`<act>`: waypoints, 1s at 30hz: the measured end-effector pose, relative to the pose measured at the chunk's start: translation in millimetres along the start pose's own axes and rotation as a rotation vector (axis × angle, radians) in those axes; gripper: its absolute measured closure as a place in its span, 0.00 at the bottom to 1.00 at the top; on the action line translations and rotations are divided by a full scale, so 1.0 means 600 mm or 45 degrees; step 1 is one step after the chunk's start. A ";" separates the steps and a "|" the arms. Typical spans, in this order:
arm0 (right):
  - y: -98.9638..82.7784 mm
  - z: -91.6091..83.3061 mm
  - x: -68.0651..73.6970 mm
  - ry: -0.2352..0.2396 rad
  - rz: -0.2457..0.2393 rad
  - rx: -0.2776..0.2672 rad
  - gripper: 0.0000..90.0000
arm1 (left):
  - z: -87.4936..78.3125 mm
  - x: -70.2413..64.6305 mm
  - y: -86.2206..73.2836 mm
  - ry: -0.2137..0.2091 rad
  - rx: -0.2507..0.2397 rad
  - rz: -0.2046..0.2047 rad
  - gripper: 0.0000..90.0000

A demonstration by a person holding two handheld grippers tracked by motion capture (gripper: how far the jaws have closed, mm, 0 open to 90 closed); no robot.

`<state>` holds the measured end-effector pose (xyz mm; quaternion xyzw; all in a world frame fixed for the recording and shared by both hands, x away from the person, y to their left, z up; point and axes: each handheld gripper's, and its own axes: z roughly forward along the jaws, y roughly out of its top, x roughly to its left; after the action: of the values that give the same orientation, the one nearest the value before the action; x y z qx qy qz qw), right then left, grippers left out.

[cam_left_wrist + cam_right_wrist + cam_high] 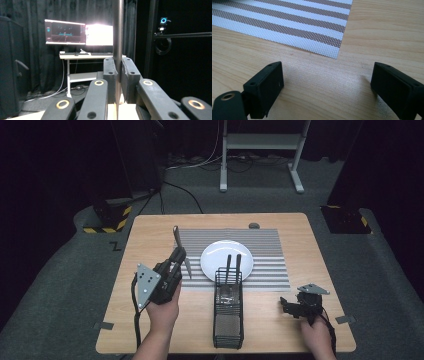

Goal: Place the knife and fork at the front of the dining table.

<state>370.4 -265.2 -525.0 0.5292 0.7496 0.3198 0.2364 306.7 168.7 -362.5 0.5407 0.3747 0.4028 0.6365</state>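
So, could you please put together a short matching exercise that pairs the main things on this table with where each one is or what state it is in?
Things:
1. knife
2. white plate
3. black wire caddy
4. right tool

Places or states:
A. open and empty, above bare wood near the mat's corner
B. on the striped placemat
C. clamped in the left tool, blade upward
D. at the table's near edge, holding two dark-handled utensils

Pairs: 1-C, 2-B, 3-D, 4-A

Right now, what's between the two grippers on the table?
In the high view, the black wire caddy stands between the left gripper and right gripper.
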 end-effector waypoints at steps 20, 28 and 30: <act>0.000 0.000 0.000 0.001 -0.001 -0.003 0.12 | 0.021 0.030 -0.089 0.071 0.140 -0.028 0.92; 0.000 0.000 0.000 0.003 -0.001 -0.004 0.12 | 0.032 0.044 -0.115 0.108 0.198 -0.055 0.92; 0.000 0.000 0.000 0.003 -0.001 -0.001 0.13 | 0.036 0.047 -0.120 0.118 0.212 -0.061 0.92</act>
<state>370.3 -265.2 -525.0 0.5283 0.7500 0.3206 0.2358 345.2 179.7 -432.1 0.5633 0.4487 0.3796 0.5808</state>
